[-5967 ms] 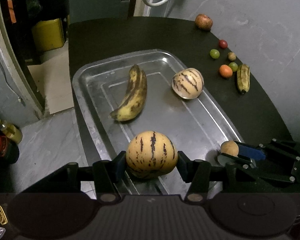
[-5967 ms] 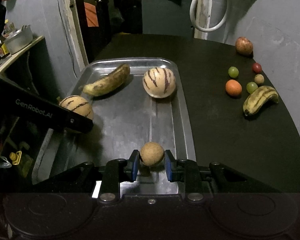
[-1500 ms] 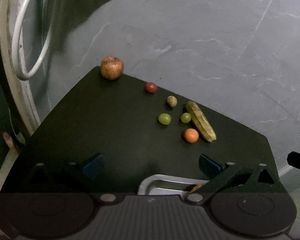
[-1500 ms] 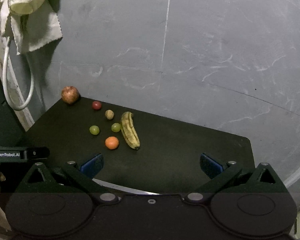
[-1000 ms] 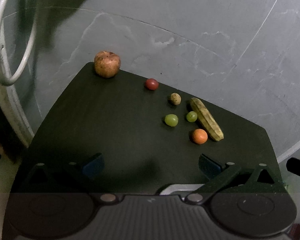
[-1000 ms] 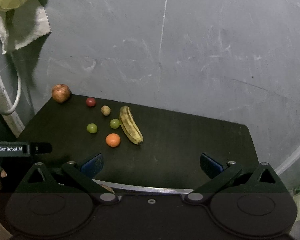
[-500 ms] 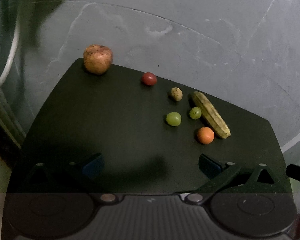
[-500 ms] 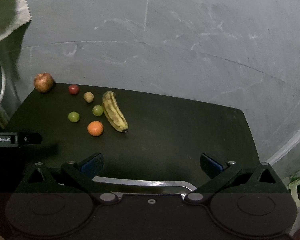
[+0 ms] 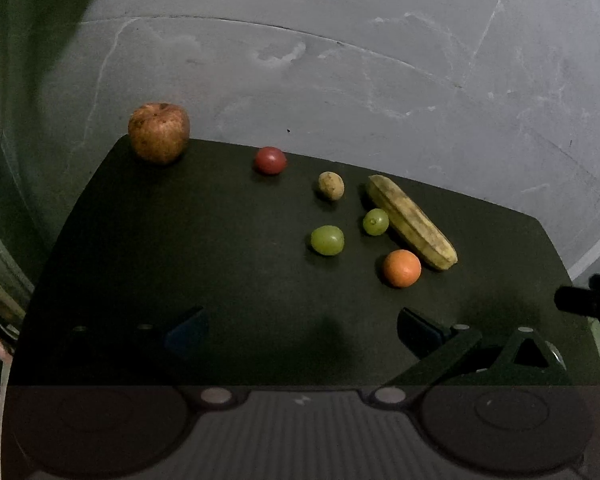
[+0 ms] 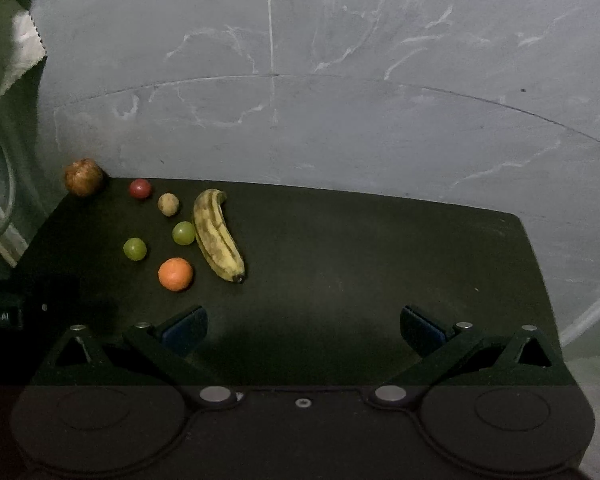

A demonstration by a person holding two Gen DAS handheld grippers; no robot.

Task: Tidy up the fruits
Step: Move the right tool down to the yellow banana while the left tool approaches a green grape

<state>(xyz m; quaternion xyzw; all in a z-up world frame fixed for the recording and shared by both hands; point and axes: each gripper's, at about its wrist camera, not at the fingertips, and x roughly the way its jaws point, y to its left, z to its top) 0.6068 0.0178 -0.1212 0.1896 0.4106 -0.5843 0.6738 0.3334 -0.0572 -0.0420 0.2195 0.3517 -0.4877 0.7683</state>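
Right wrist: dark table [image 10: 340, 248], grey wall [image 10: 340, 80]

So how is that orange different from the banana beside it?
The orange is small, round and evenly bright, while the banana is long, curved and yellow with brown blotches. The orange sits nearer the grippers; the banana stretches away toward the wall. Both lie loose on the dark table, close together, and neither is held.
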